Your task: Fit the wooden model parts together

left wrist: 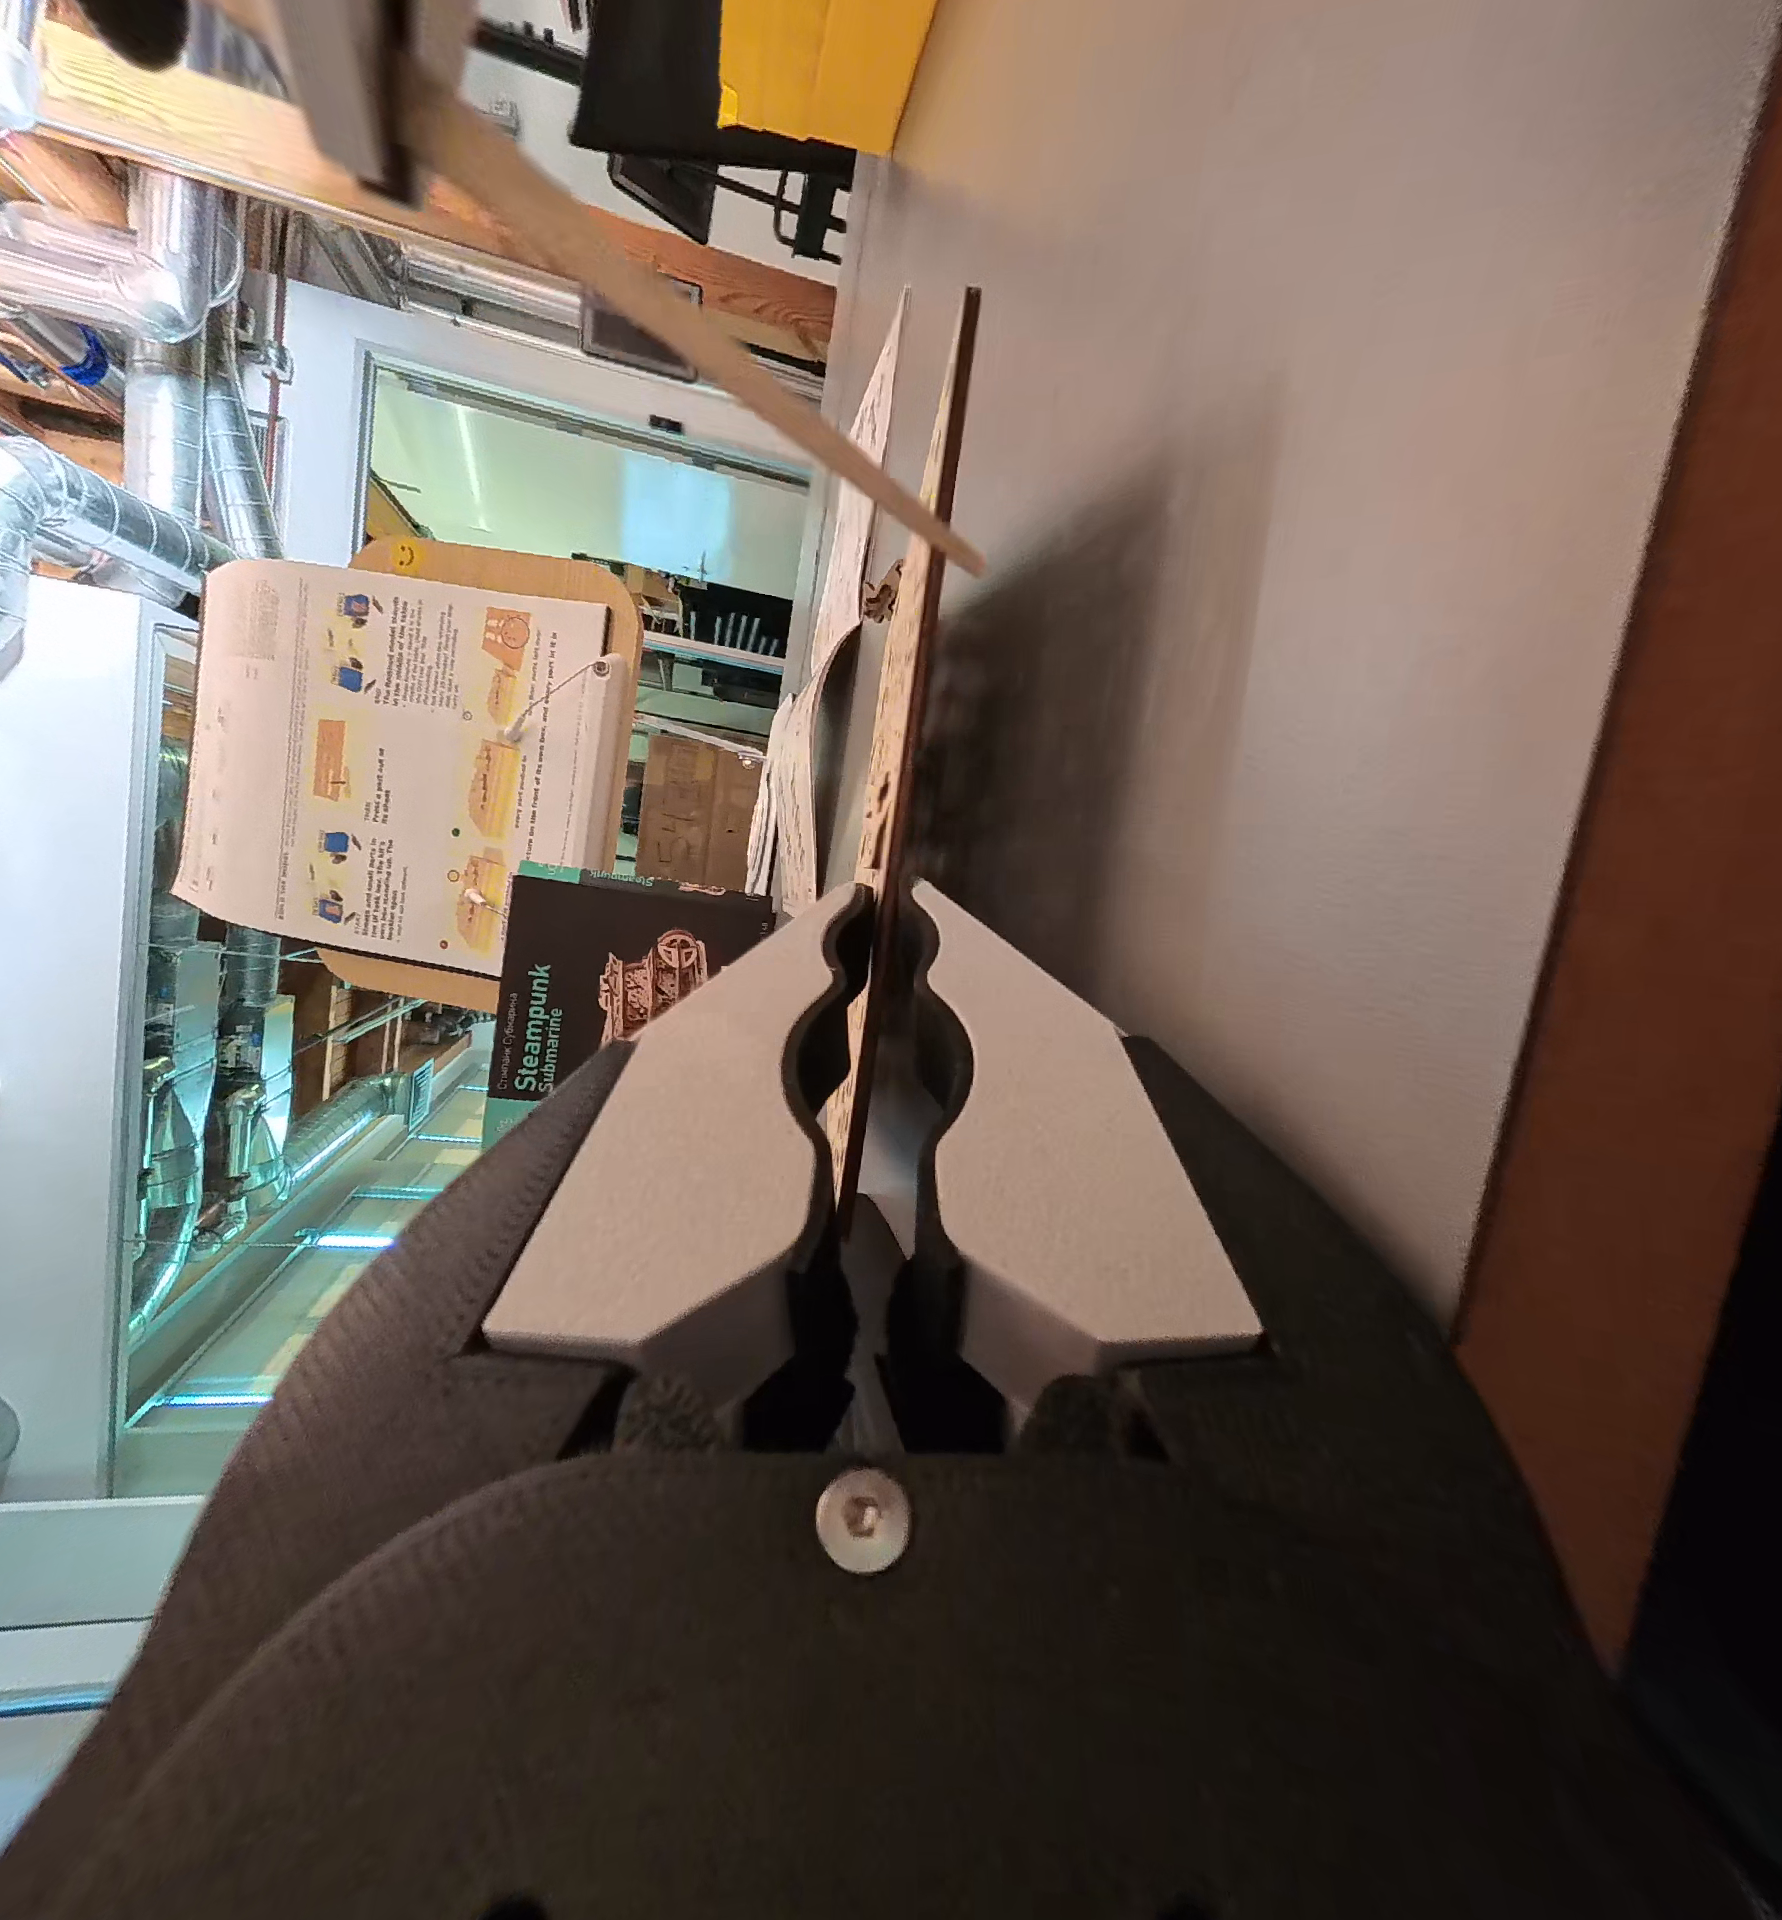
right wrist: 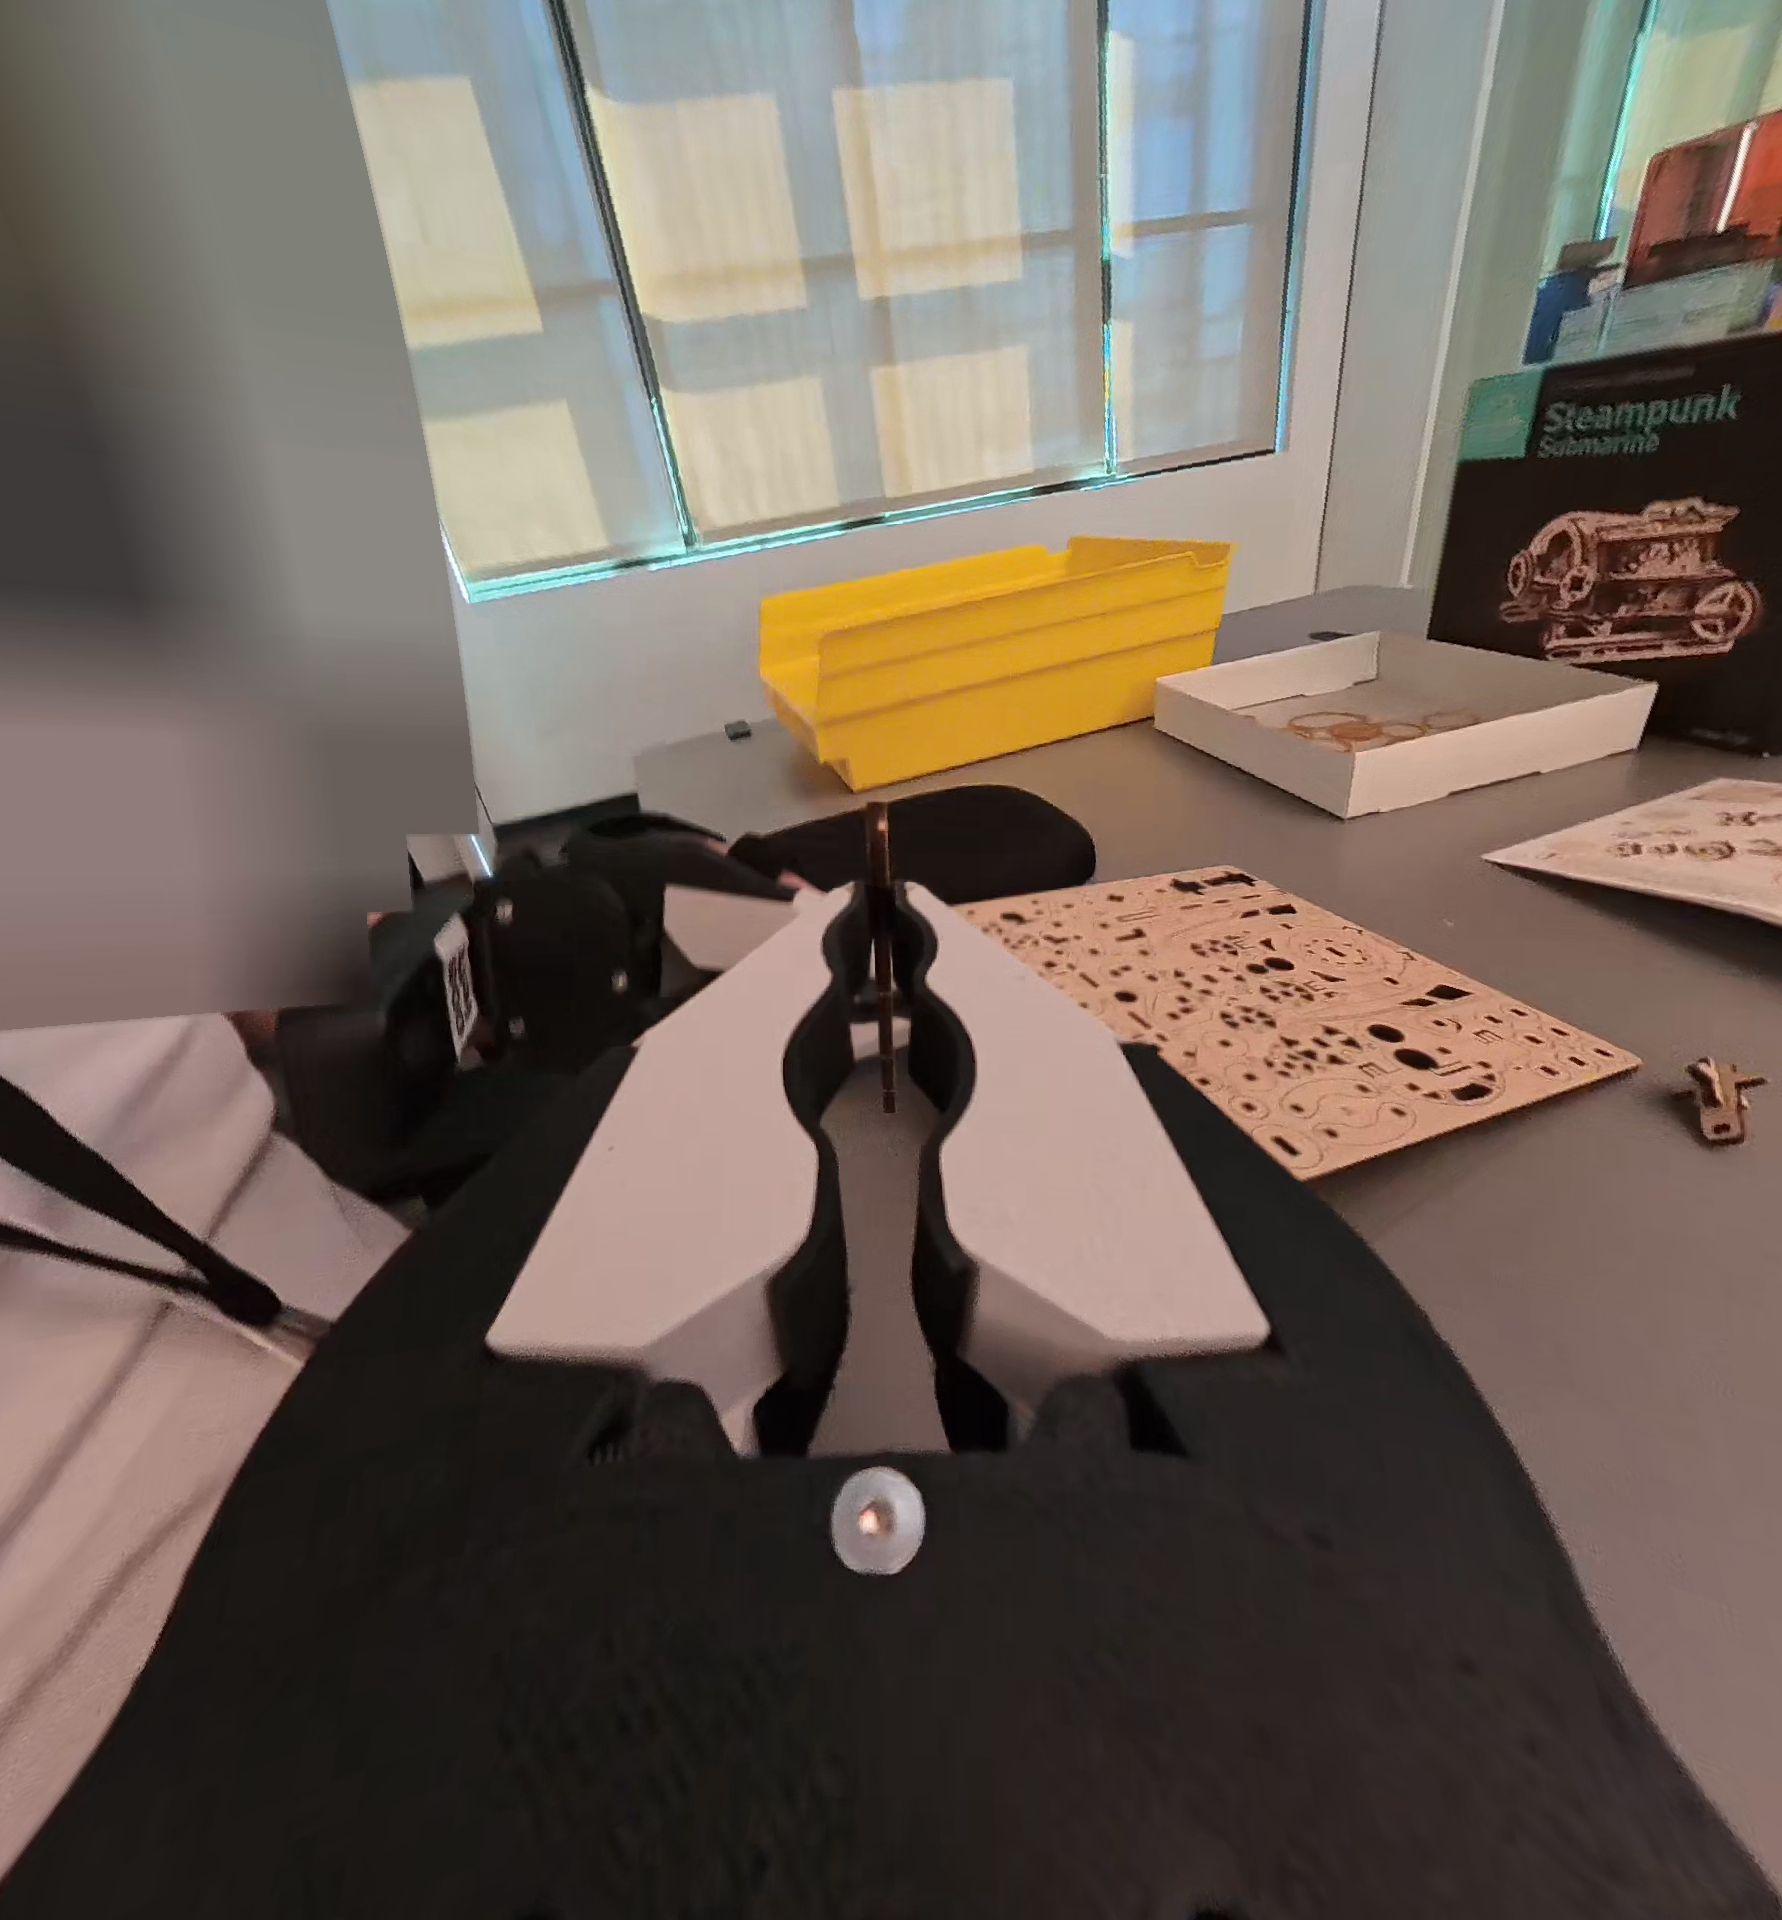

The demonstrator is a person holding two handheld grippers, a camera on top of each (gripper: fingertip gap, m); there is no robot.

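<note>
My left gripper [left wrist: 882, 904] is shut on the edge of a thin wooden parts sheet [left wrist: 928, 582], seen edge-on just over the grey table [left wrist: 1334, 623]. The same sheet [right wrist: 1282, 1018], full of punched-out holes, lies flat in the right wrist view. My right gripper [right wrist: 879, 894] is shut on a thin wooden stick [right wrist: 879, 935], seen end-on. In the left wrist view that stick [left wrist: 762, 395] slants down from the right gripper [left wrist: 367, 125], and its tip reaches the sheet's face. A small loose wooden part [right wrist: 1718, 1101] lies right of the sheet.
A yellow bin [right wrist: 970, 665], a white box tray [right wrist: 1386, 727], a black kit box [right wrist: 1645, 551] and an instruction sheet [right wrist: 1697, 873] stand at the back and right. The left gripper's black body [right wrist: 523, 966] and a person's white clothing [right wrist: 87, 1299] are at left. My hands' fingertips stand some 11 centimeters from each other.
</note>
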